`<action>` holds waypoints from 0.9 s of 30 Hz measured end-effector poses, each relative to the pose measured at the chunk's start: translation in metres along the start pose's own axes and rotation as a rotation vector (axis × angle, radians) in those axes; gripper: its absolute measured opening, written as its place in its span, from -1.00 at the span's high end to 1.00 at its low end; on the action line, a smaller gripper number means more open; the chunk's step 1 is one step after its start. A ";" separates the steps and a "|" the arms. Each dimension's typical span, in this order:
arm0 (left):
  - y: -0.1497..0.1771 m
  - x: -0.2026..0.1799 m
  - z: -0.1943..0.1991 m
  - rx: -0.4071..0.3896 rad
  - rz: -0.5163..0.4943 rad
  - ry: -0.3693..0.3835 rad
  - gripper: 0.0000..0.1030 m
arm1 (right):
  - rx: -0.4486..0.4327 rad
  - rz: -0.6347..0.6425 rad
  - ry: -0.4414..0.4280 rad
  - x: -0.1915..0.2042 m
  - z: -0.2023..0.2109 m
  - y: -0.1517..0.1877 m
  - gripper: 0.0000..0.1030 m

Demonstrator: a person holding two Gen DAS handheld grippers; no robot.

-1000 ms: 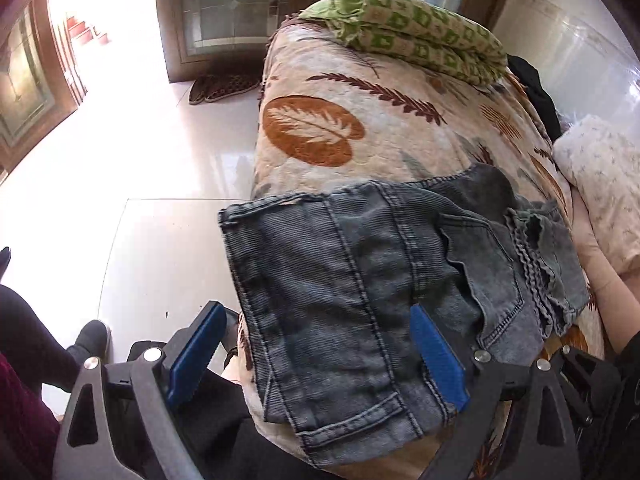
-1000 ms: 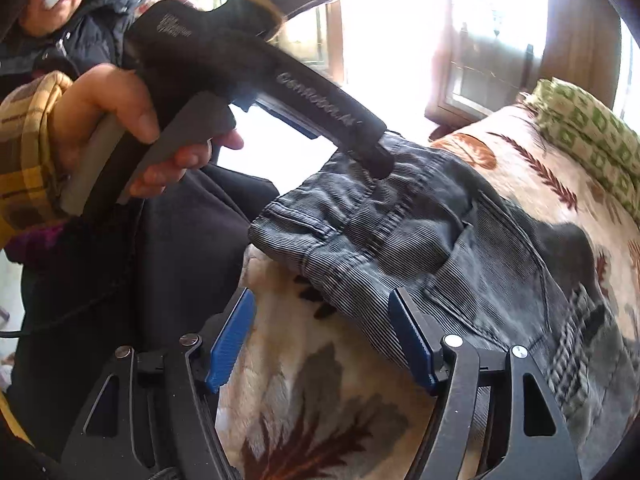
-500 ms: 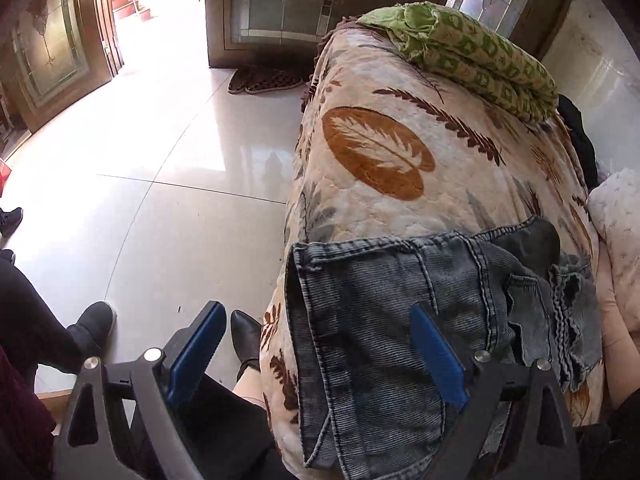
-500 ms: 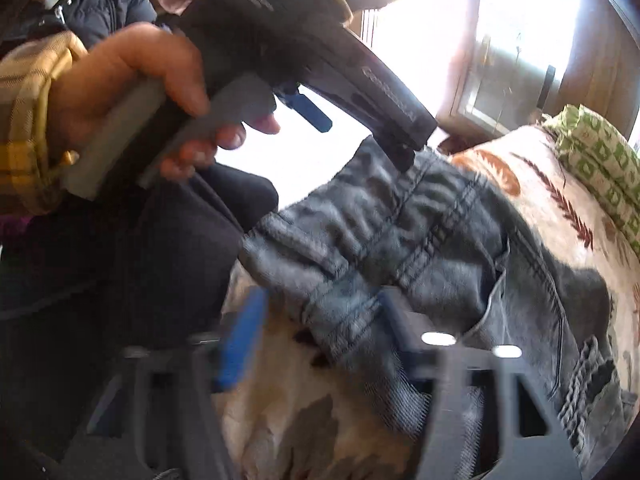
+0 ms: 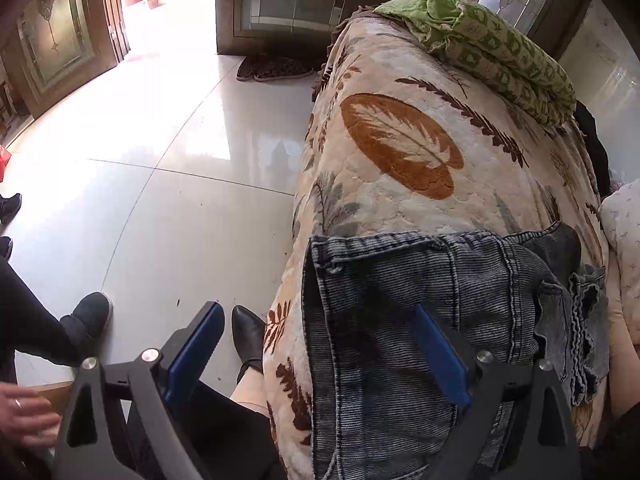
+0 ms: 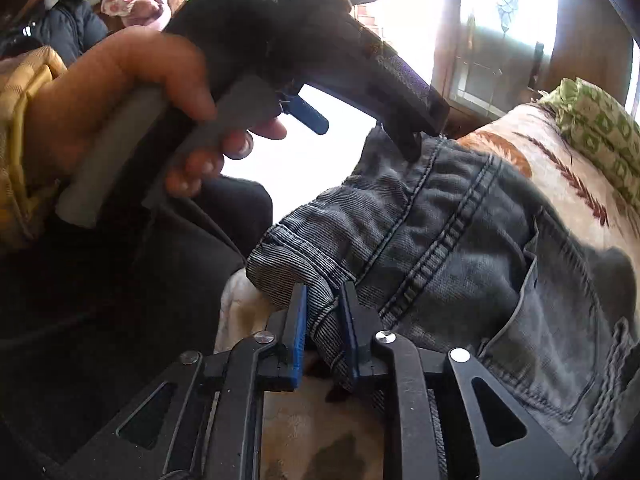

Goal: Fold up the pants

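Grey-blue denim pants lie folded on a leaf-patterned blanket over a sofa. My left gripper is open above the pants' near left edge, its right finger over the denim, its left finger off the sofa's side. In the right wrist view my right gripper is shut on the hem of the pants at their near corner. The left gripper's body, held by a hand, shows there with a finger resting on the pants' far edge.
A green patterned cushion lies at the sofa's far end. A white pillow is at the right. Shiny tiled floor lies to the left, with people's shoes near the sofa. Wooden doors stand at the back.
My right gripper has closed on the pants' hem; it was open a second ago. My left gripper has lifted and pulled back toward the pants' left edge, staying open.
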State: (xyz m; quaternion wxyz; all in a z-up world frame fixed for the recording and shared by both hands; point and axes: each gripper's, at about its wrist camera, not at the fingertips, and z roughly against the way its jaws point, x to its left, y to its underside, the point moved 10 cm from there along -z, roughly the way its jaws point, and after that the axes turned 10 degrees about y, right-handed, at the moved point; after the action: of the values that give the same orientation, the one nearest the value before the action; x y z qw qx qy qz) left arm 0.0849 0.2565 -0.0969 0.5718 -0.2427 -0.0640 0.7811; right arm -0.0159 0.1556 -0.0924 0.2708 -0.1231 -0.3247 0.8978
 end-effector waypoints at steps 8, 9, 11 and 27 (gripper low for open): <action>0.006 0.013 -0.004 0.065 0.066 0.056 -0.87 | -0.078 0.157 0.040 0.026 0.026 -0.009 -0.34; 0.006 0.013 -0.006 0.081 0.065 0.069 -0.87 | -0.074 0.174 0.056 0.028 0.024 -0.007 -0.34; 0.006 0.012 -0.010 0.101 0.051 0.082 -0.87 | -0.065 0.212 0.103 0.029 0.021 -0.005 -0.34; 0.008 0.020 -0.052 0.242 0.111 0.234 -1.00 | -0.052 0.353 0.277 0.014 -0.024 -0.007 -0.32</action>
State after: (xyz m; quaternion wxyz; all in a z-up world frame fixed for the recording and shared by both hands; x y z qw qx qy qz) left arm 0.0970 0.2628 -0.1516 0.5562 -0.2645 0.1110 0.7800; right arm -0.0150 0.1803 -0.1066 0.1485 -0.3072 -0.2806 0.8971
